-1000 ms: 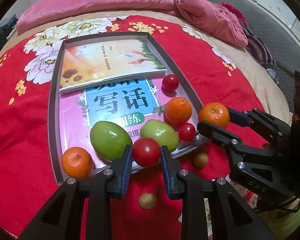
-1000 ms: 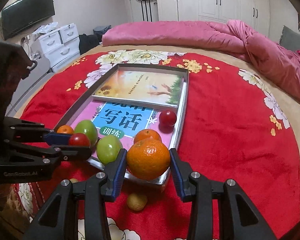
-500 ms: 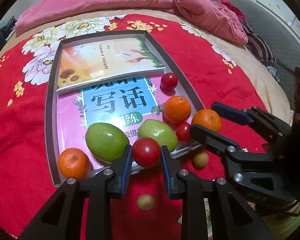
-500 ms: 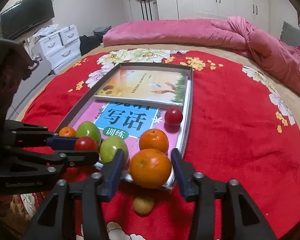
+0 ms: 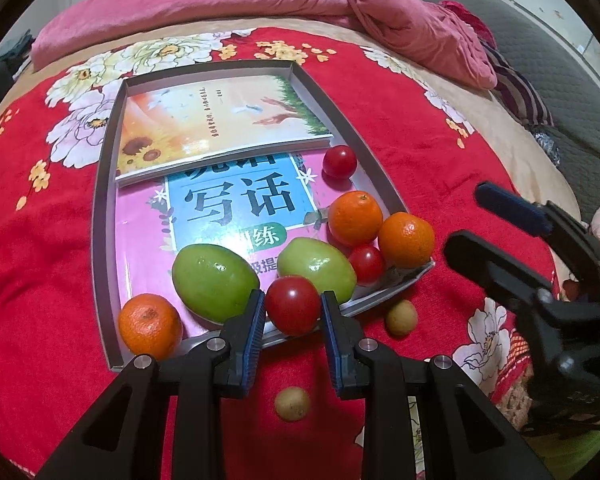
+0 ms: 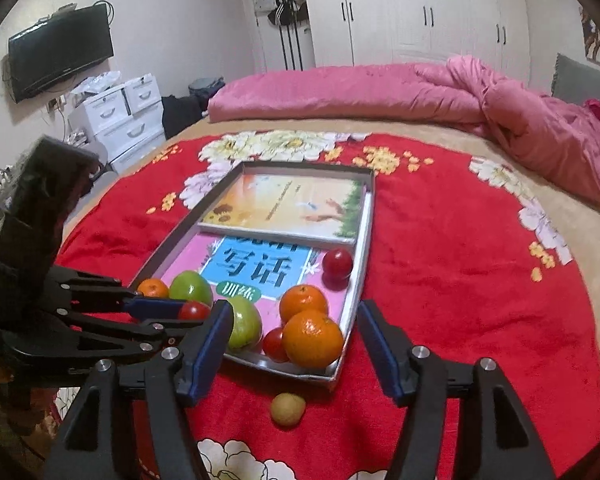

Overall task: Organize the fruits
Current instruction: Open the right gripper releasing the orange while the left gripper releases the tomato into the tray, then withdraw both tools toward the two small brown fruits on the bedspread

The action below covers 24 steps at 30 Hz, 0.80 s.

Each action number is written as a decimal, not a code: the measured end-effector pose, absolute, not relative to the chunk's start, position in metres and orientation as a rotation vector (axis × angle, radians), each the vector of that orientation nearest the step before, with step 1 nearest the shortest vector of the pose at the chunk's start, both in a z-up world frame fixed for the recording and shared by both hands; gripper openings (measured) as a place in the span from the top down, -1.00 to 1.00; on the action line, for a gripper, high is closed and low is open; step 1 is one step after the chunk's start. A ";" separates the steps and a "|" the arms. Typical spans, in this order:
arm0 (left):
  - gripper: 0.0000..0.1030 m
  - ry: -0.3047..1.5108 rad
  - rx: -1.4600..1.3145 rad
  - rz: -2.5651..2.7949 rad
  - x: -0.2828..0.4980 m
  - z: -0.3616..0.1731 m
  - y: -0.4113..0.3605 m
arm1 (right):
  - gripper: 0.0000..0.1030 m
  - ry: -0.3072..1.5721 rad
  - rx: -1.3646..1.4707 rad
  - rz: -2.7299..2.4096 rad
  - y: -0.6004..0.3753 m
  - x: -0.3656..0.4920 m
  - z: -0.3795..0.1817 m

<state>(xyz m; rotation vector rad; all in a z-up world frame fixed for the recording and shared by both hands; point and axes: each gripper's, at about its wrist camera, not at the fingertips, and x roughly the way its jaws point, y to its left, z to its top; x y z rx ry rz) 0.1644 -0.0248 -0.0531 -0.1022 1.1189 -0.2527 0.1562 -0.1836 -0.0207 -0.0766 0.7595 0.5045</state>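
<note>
While the left gripper (image 5: 293,312) squeezes a tomato (image 5: 292,305) above the tray's (image 5: 100,216) near edge to drop it in, the right gripper (image 6: 294,334) has just been opening, leaving its orange (image 6: 312,338) in the near right corner.

Left gripper (image 5: 293,312) holds a red tomato (image 5: 293,309) at the near edge of the tray (image 5: 100,216).

The blue pads press on both sides of the tomato, just above the tray rim. Inside the tray lie two books, two green fruits (image 5: 215,283), a mandarin (image 5: 150,326) in the near left corner, two other mandarins (image 5: 355,218) at the right side with a small tomato (image 5: 366,264) between them and the green fruit, and one more tomato (image 5: 339,162) farther back. Two small yellowish fruits (image 5: 292,403) lie on the red flowered blanket (image 5: 40,280) outside the tray. The right gripper (image 5: 476,220) stands at the right with its jaws apart, which have just been opening, nothing between them.
</note>
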 end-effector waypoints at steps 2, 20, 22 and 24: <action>0.43 1.113 -0.111 -0.253 0.164 -0.052 -0.023 | -0.36 0.747 -0.070 0.500 -0.186 0.154 -0.016; -0.20 1.006 -0.165 -0.225 0.143 -0.012 -0.005 | -0.64 0.709 -0.049 0.452 -0.198 0.139 -0.002; -0.22 0.993 -0.160 -0.218 0.138 -0.006 -0.003 | -0.65 0.708 -0.047 0.456 -0.198 0.136 -0.001; -0.26 0.984 -0.157 -0.212 0.134 0.000 0.000 | -0.66 0.710 -0.049 0.454 -0.197 0.135 0.000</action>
